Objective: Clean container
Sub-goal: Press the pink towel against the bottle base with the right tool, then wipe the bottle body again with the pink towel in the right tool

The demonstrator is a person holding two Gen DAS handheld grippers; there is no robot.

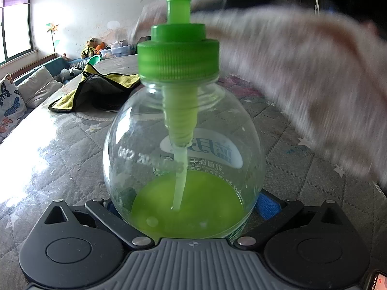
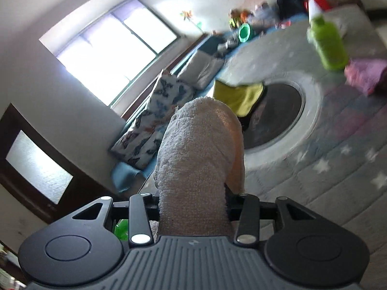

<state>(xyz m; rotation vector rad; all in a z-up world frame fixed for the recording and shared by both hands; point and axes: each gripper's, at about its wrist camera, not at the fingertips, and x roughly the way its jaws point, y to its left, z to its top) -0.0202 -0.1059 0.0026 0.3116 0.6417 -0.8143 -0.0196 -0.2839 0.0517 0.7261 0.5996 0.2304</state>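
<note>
The clear pump bottle (image 1: pixel 183 159), with green soap pooling at its bottom, is standing upright on the quilted table cover (image 1: pixel 72 149), sitting between the jaws of the left gripper (image 1: pixel 186 207), which are closing on its lower body. The right gripper (image 2: pixel 193 203) is pinching a white terry cloth (image 2: pixel 200 159), jaws nearly together, and the cloth is blurring past the green pump cap (image 1: pixel 178 58). A hard swipe there risks tipping the round bottle out of the low grip or pressing the pump and squirting soap.
</note>
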